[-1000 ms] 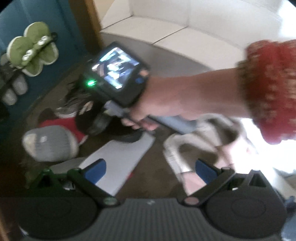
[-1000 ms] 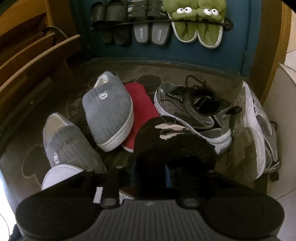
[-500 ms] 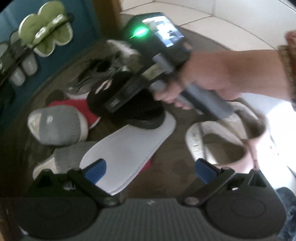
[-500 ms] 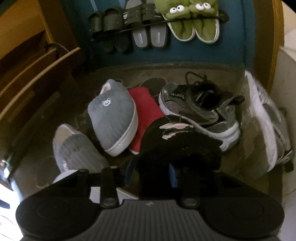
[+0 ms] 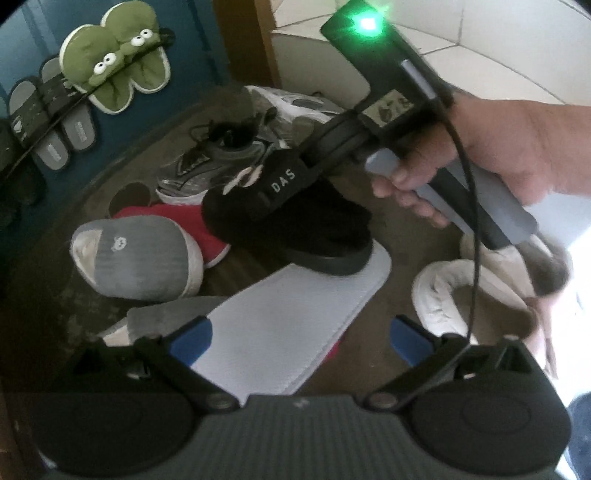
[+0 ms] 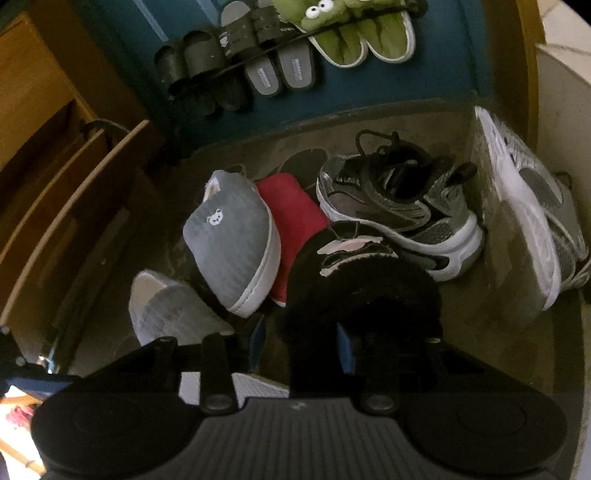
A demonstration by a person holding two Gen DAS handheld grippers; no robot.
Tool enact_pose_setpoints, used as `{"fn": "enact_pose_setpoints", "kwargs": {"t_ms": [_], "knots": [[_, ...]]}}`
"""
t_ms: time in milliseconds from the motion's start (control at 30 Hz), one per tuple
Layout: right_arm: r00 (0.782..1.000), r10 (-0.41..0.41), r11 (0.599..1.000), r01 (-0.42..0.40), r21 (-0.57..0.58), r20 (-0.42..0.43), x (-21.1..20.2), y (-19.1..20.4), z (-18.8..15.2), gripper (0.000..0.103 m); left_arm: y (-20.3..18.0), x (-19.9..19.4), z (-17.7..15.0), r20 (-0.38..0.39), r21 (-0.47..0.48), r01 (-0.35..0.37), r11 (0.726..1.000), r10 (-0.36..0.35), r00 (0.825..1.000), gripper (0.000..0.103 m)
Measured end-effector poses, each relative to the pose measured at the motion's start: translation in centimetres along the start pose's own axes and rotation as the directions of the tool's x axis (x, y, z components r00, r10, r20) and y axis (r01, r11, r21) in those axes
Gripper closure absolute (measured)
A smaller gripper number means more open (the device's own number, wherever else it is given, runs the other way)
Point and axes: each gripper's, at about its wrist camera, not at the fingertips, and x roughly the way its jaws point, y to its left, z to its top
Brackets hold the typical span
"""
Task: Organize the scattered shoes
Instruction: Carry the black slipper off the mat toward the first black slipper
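My right gripper (image 6: 301,343) is shut on a black fuzzy slipper (image 6: 362,288), its blue pads on either side of the slipper's opening. In the left wrist view the same right gripper (image 5: 280,184), held in a person's hand (image 5: 480,158), keeps the black slipper (image 5: 288,221) just above the floor pile. My left gripper (image 5: 299,339) is open and holds nothing. It hangs over the white sole of an overturned red slipper (image 5: 288,325). A grey bear slipper (image 6: 229,243), another red slipper (image 6: 295,218) and two grey sneakers (image 6: 399,210) lie on the brown mat.
Green frog slippers (image 6: 354,33), grey slides (image 6: 280,70) and black slides (image 6: 199,62) hang on a rail against the blue wall. Wooden shelves (image 6: 55,177) stand at the left. A white fluffy slipper (image 5: 461,295) lies right of the left gripper. A second grey slipper (image 6: 166,310) lies near.
The left gripper has sunk closer to the white sole. The right gripper has rolled, tilting its view, and still carries the black slipper.
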Motion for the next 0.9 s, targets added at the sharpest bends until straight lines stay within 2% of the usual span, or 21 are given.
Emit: {"fn": "enact_pose_setpoints", "kwargs": {"t_ms": [133, 167, 300, 400, 467, 533, 633, 900], "knots": [[0.999, -0.052, 0.998, 0.052, 0.025, 0.002, 1.5, 0.0, 0.4, 0.063, 0.1, 1.4, 0.2, -0.006, -0.059, -0.02, 0.998, 0.02, 1.0, 0.0], [0.998, -0.063, 0.998, 0.062, 0.029, 0.007, 1.8, 0.0, 0.5, 0.063, 0.2, 1.8, 0.2, 0.002, -0.08, -0.002, 0.997, 0.003, 1.0, 0.001], [0.994, -0.101, 0.993, 0.103, -0.066, 0.03, 2.0, 0.8, 0.3, 0.083, 0.1, 3.3, 0.4, 0.0, -0.06, 0.01, 0.998, -0.01, 1.0, 0.005], [0.999, -0.04, 0.995, 0.043, -0.094, 0.033, 1.4, 0.9, 0.3, 0.087, 0.2, 4.4, 0.9, 0.009, -0.048, 0.041, 0.998, -0.04, 0.999, 0.013], [1.0, 0.001, 0.993, 0.002, -0.121, 0.027, 0.9, 1.2, 0.2, 0.088, 0.5, 4.7, 0.8, 0.011, -0.074, 0.043, 0.996, -0.042, 0.999, 0.016], [0.999, 0.036, 0.989, -0.033, -0.142, 0.017, 0.5, 1.6, 0.0, 0.088, 0.9, 5.1, 0.7, 0.0, -0.112, 0.064, 0.992, -0.064, 0.998, 0.026], [0.997, 0.079, 0.982, -0.078, -0.17, -0.005, -0.2, 2.5, -0.6, 0.089, 1.4, 5.1, -0.1, -0.003, -0.156, 0.098, 0.983, -0.1, 0.995, 0.029], [0.984, 0.166, 0.958, -0.176, -0.227, -0.06, -2.8, 4.6, -2.2, 0.089, 1.6, 3.8, -2.3, -0.017, -0.181, 0.089, 0.979, -0.094, 0.995, 0.031]]}}
